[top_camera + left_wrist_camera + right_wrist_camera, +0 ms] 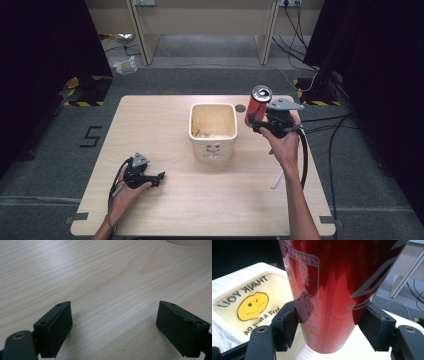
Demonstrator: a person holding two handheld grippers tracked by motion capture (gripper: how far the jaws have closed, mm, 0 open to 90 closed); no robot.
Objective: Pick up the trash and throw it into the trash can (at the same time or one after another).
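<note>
1. Left gripper (161,176) rests low on the table (165,120), jaws wide, holding nothing.
2. Right gripper (256,121) clamps the red can (259,103), lifted just beside the white bin (213,129), near the table's far right edge.

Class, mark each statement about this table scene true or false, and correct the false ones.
1. The right claw grips a red can. True.
2. The can stands on the table. False: it is held up in the air.
3. The left claw is open with nothing between its jaws. True.
4. The white bin sits at the table's left edge. False: it stands near the middle.
</note>
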